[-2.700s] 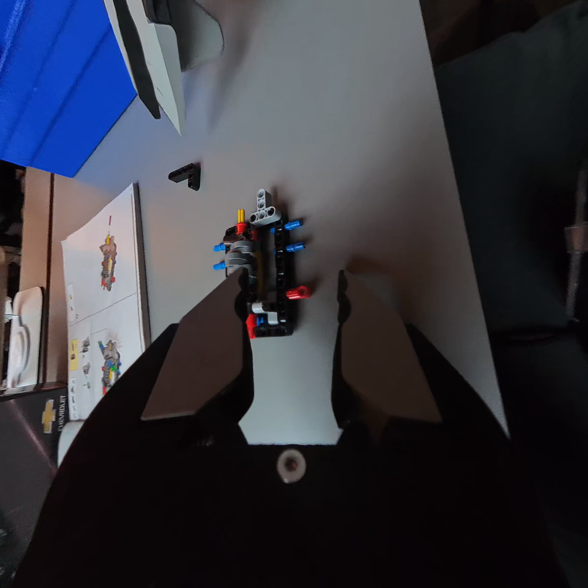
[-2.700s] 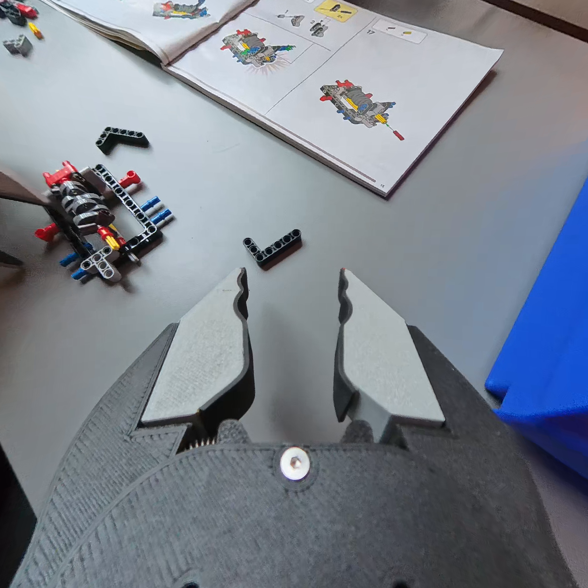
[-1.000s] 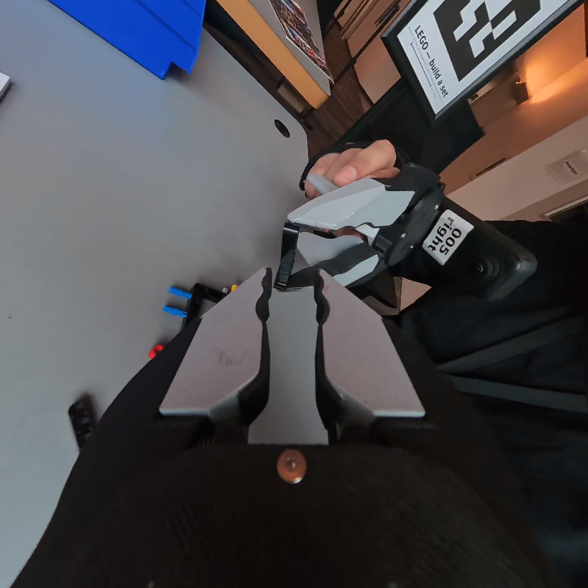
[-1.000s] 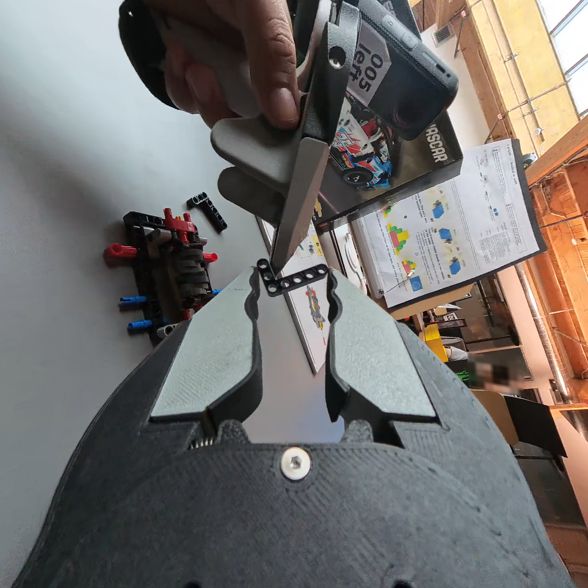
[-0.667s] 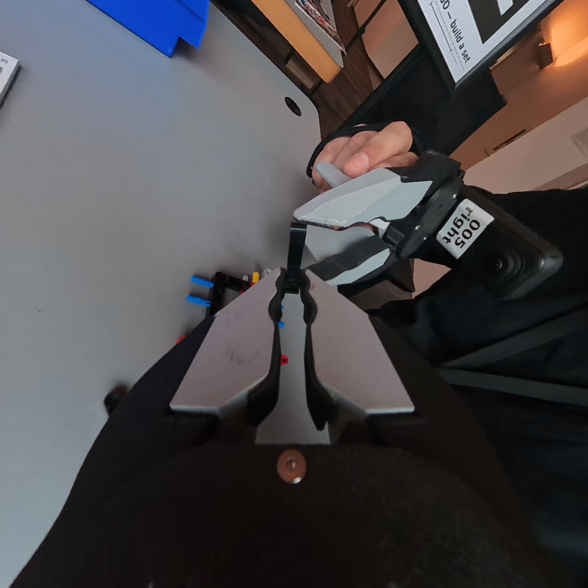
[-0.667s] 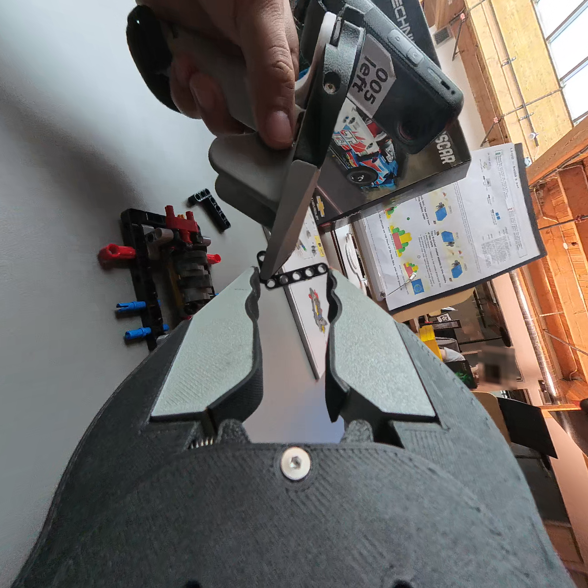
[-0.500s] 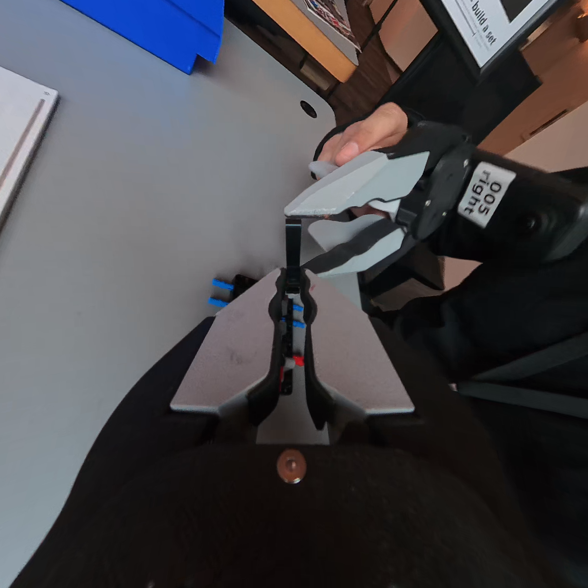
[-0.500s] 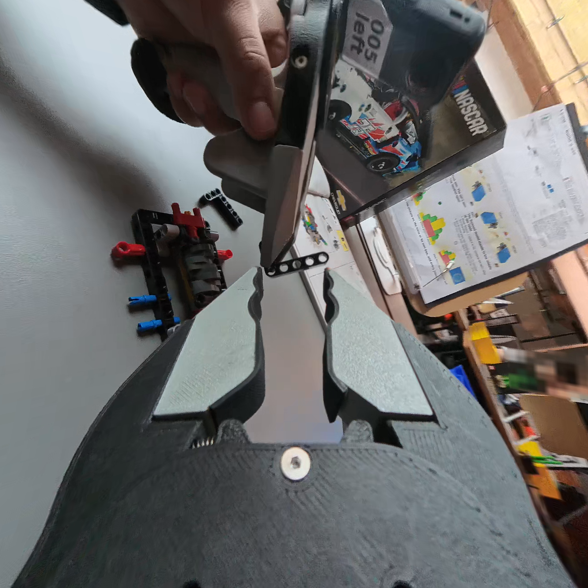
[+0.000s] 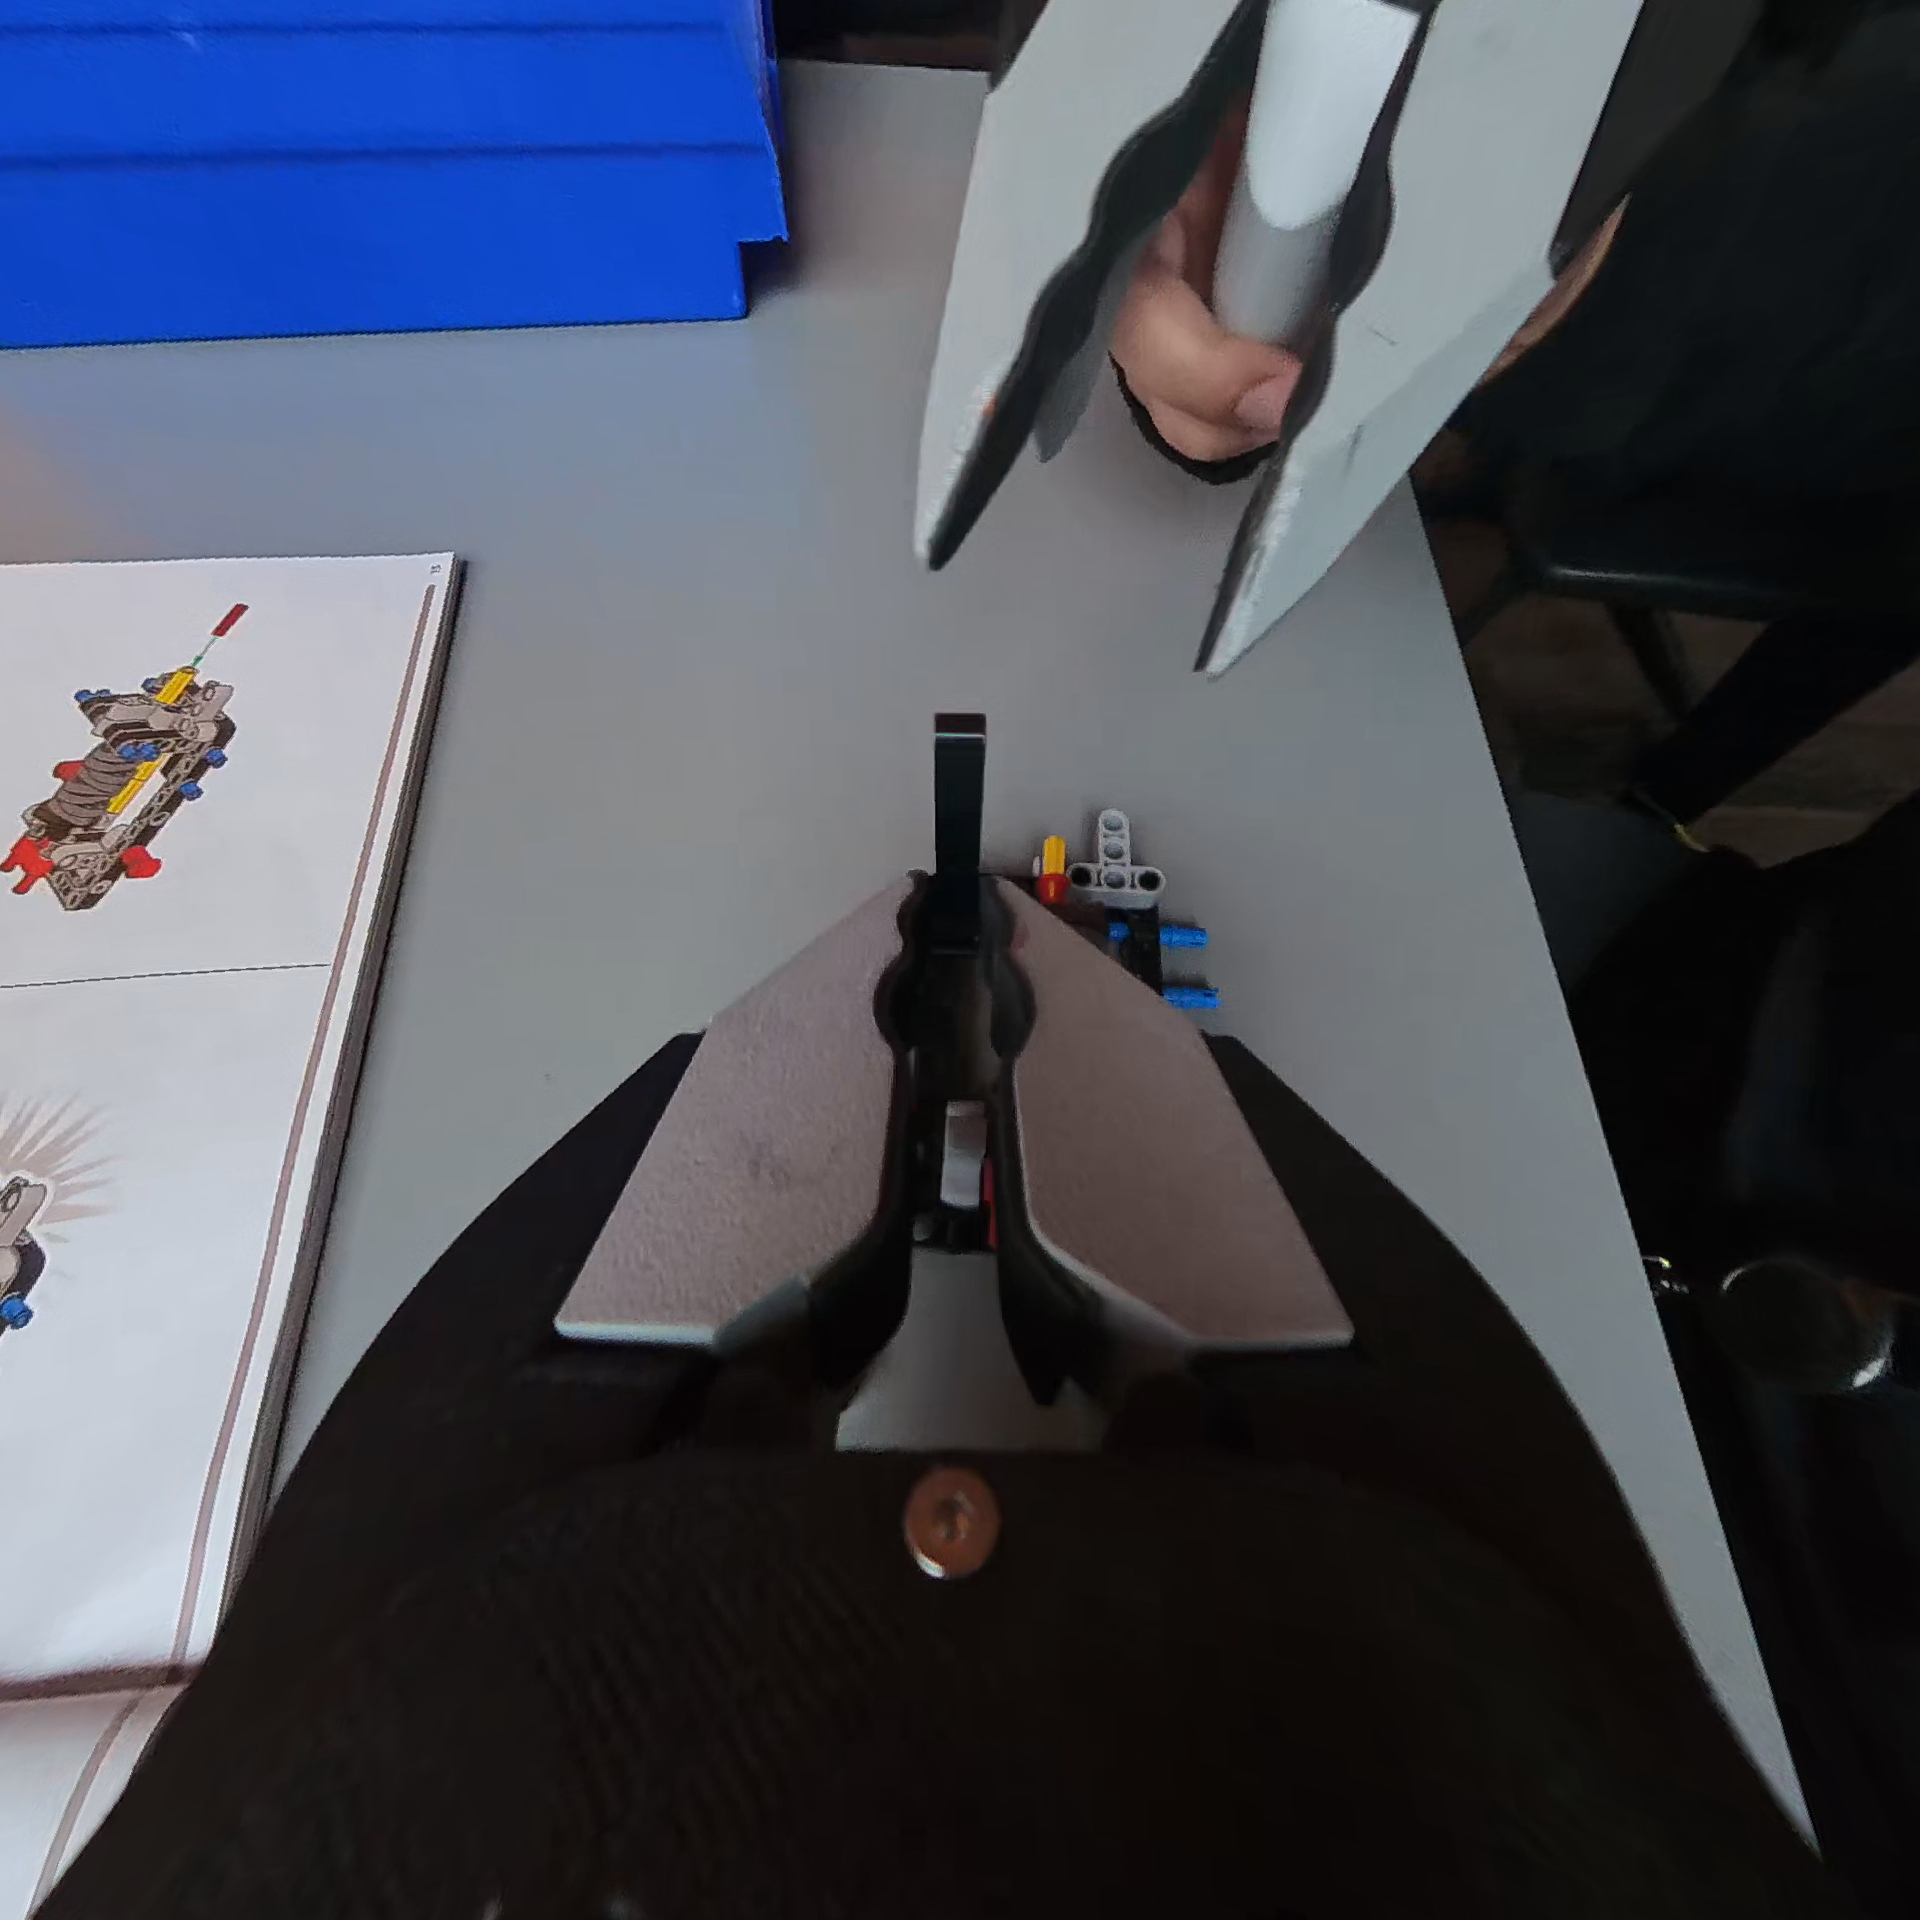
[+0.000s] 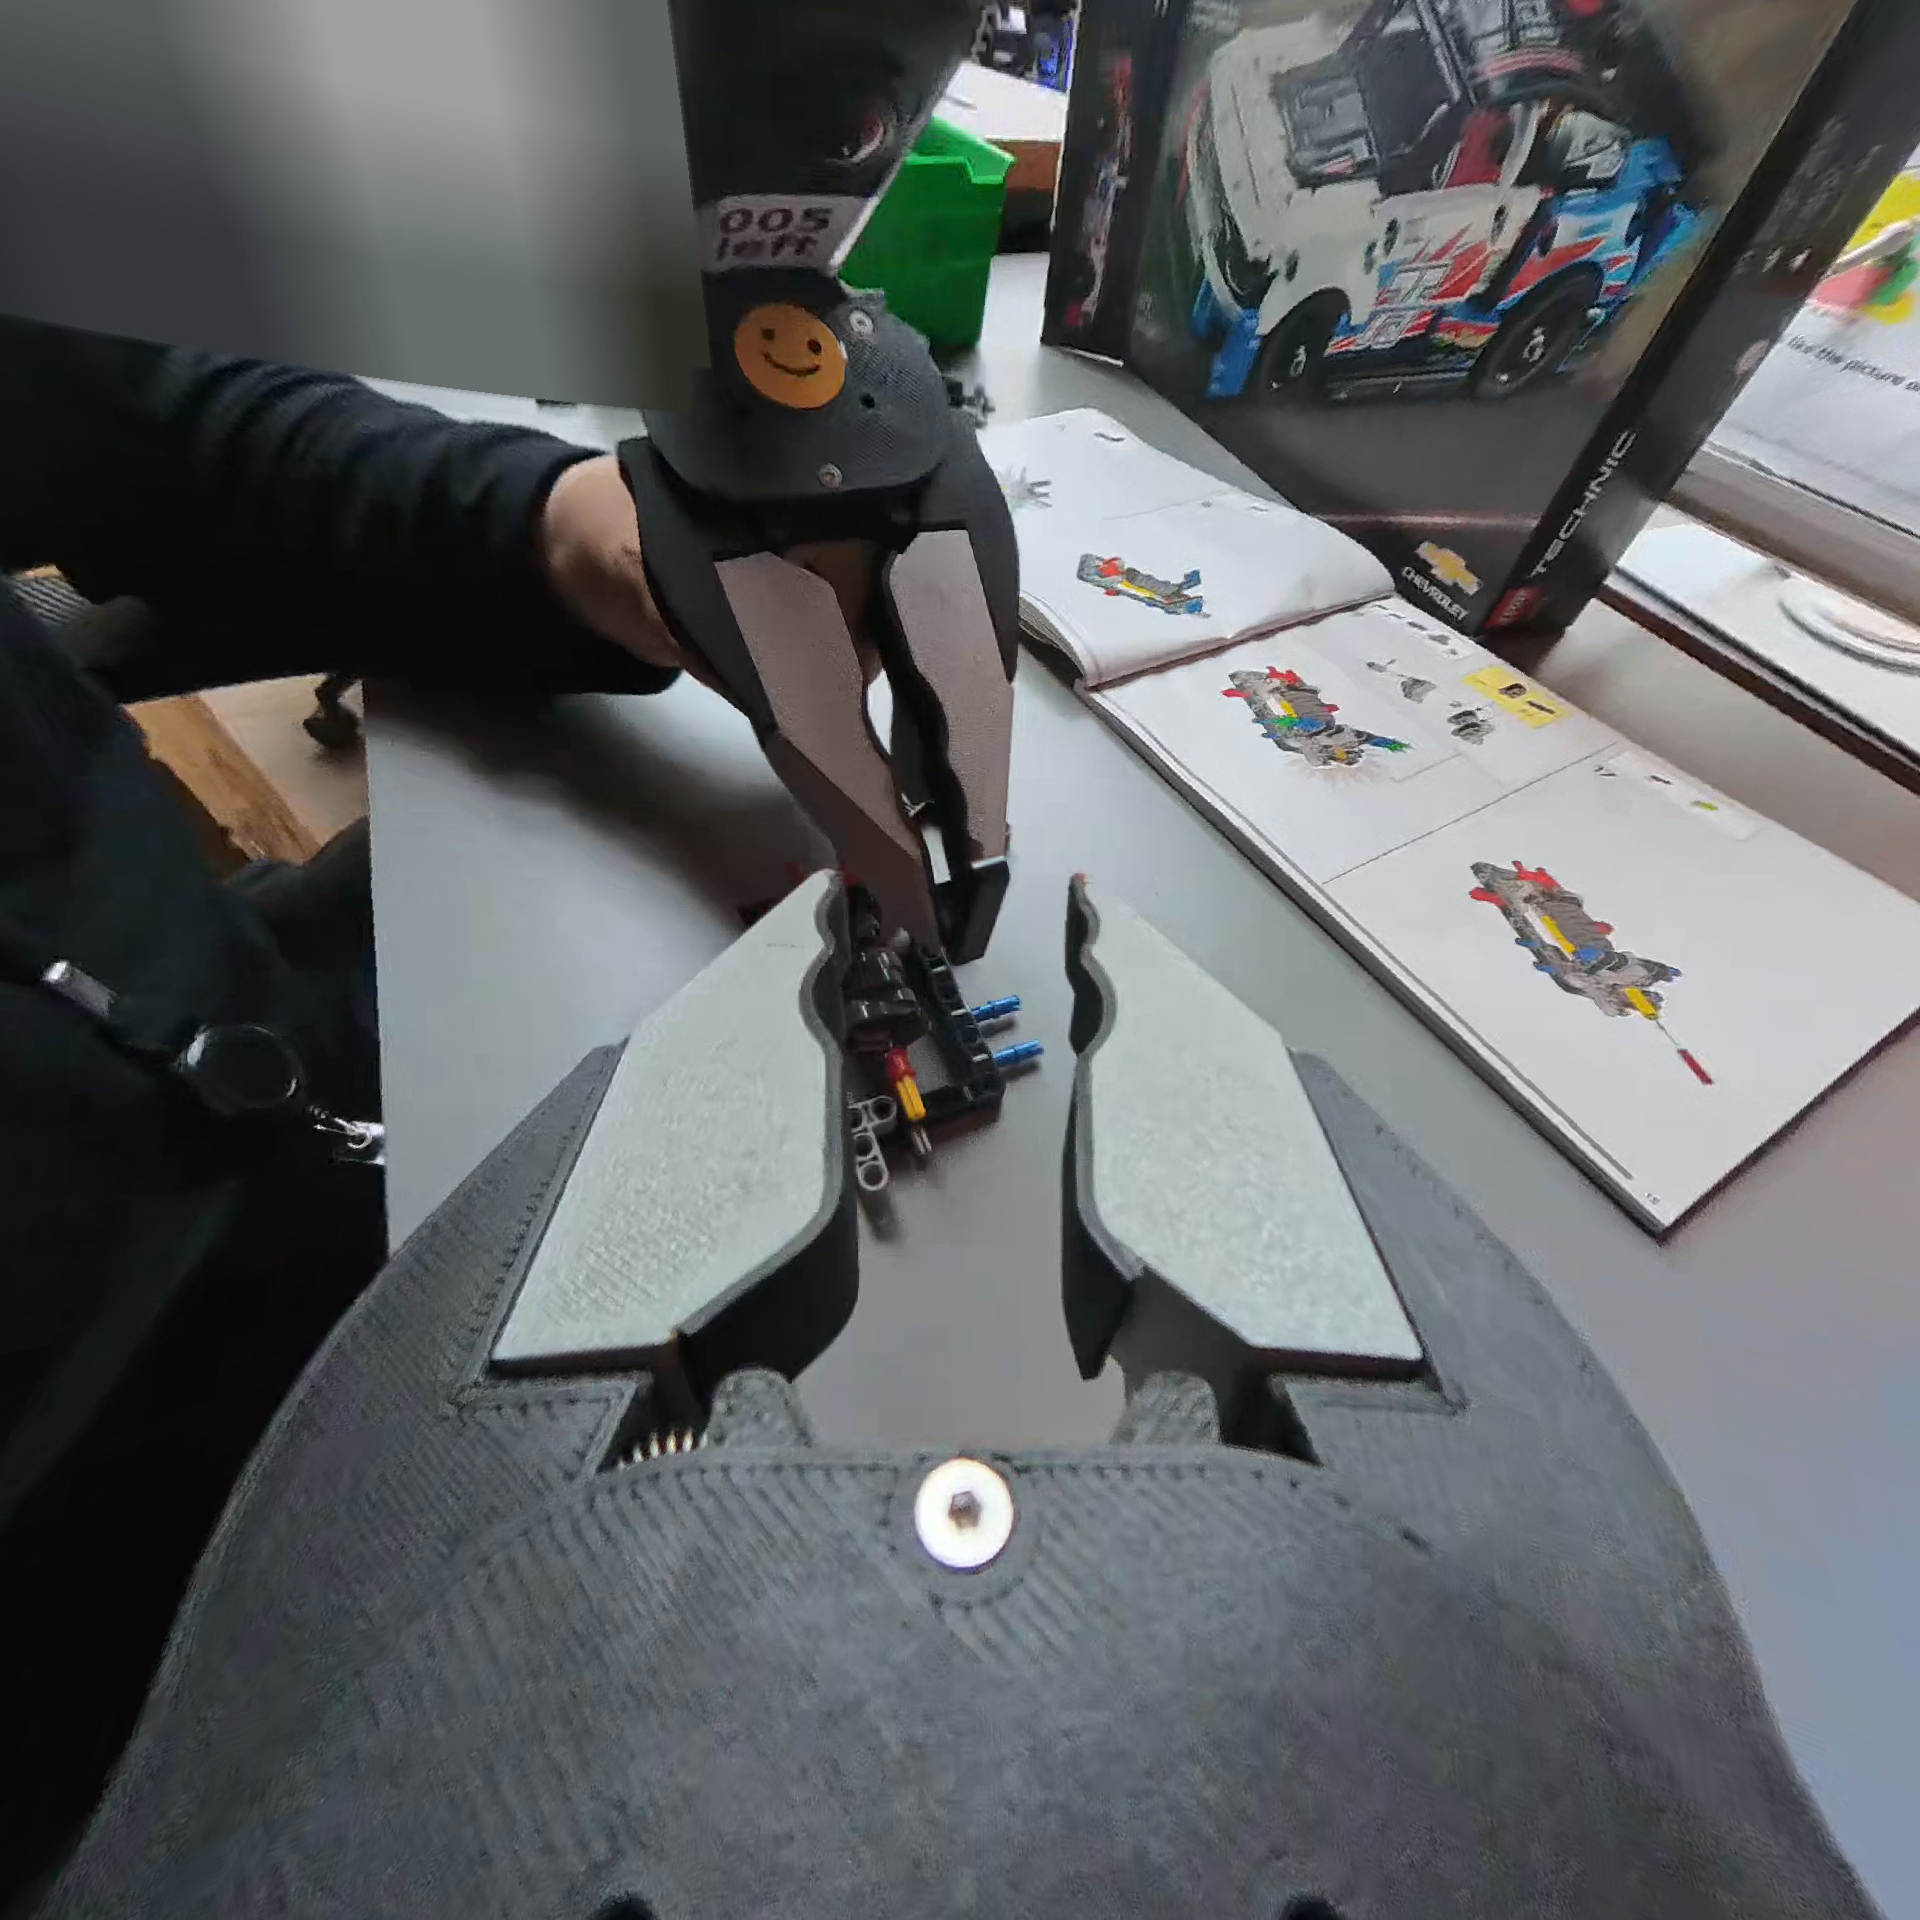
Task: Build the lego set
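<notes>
Currently the left gripper (image 9: 957, 902) pinches a black L-shaped beam (image 9: 958, 800) just above the partial assembly (image 10: 925, 1039) on the grey table (image 9: 644, 499); right gripper (image 10: 951, 914) hangs spread, empty, nearby.

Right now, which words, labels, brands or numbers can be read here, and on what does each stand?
I name the bearers only, not their words.
White sticker on the left gripper, which holds a black beam: legible print.
Set box: brand lettering and a logo, legible.
Instruction booklet: step and page numbers, too small.
White sheet behind the box: blurred.
Orange smiley sticker: no words.
</notes>
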Demonstrator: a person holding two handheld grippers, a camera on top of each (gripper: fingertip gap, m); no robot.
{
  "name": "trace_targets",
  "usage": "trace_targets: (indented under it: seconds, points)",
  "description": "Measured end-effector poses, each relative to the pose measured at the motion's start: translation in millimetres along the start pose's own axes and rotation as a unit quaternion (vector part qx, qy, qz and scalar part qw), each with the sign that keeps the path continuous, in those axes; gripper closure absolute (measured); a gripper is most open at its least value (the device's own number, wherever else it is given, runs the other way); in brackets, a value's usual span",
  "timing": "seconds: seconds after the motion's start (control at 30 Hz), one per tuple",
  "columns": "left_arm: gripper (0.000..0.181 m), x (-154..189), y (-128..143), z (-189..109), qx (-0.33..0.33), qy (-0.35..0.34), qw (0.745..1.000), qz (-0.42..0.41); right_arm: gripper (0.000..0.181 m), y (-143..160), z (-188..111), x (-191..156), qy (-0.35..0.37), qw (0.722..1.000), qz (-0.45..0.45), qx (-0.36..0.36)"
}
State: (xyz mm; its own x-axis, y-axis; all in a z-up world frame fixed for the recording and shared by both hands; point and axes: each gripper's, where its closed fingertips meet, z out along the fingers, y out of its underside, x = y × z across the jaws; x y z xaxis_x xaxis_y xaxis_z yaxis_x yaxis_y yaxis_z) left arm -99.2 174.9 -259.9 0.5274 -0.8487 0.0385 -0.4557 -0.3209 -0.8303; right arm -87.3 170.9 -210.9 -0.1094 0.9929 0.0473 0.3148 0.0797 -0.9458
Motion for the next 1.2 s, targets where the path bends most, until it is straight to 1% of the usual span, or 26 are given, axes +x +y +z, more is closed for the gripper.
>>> trace_targets:
  seconds: [0.07, 0.17, 0.23, 0.4, 0.5, 0.57, 0.6, 0.7, 0.73, 0.8, 0.97, 1.03, 1.2]
  points:
    - [0.175, 0, 1, -2, -0.001, -0.011, 1.000, 0.011, 0.144, 1, 4, -2, 0.001, 1.000, -0.015, -0.013]
    - [0.175, 3, 1, -4, -0.008, -0.014, 0.999, 0.030, 0.145, 0, 7, -10, -0.015, 0.999, -0.027, -0.032]
    - [0.175, 8, -1, -6, -0.009, -0.015, 0.999, 0.050, 0.152, 2, 6, -9, -0.010, 0.998, -0.034, -0.047]
    - [0.176, 22, -6, -7, -0.025, -0.038, 0.993, 0.107, 0.152, 2, 2, -21, -0.031, 0.997, -0.038, -0.062]
    - [0.176, 31, -10, -5, -0.030, -0.044, 0.991, 0.122, 0.163, 3, 3, -25, -0.028, 0.994, -0.066, -0.080]
    - [0.176, 39, -14, -5, -0.025, -0.041, 0.992, 0.120, 0.166, 8, 4, -29, -0.034, 0.991, -0.079, -0.101]
    - [0.176, 40, -16, -5, -0.024, -0.047, 0.992, 0.118, 0.175, 9, 4, -33, -0.042, 0.990, -0.086, -0.106]
    - [0.175, 43, -14, -6, -0.032, -0.054, 0.993, 0.098, 0.176, 11, 5, -37, -0.044, 0.986, -0.108, -0.124]
    - [0.175, 46, -11, -5, -0.038, -0.045, 0.995, 0.085, 0.176, 14, 5, -40, -0.052, 0.984, -0.104, -0.136]
    - [0.166, 46, 1, -10, -0.059, -0.049, 0.995, 0.066, 0.176, 24, 6, -36, -0.046, 0.980, -0.099, -0.164]
    - [0.165, 35, 27, -32, -0.085, -0.087, 0.991, 0.050, 0.176, 49, 13, -32, -0.027, 0.961, -0.134, -0.240]
    - [0.165, 35, 33, -35, -0.092, -0.085, 0.991, 0.040, 0.175, 57, 16, -33, -0.027, 0.950, -0.144, -0.274]
    - [0.168, 38, 33, -31, -0.086, -0.078, 0.993, 0.034, 0.176, 55, 23, -35, -0.022, 0.944, -0.171, -0.280]
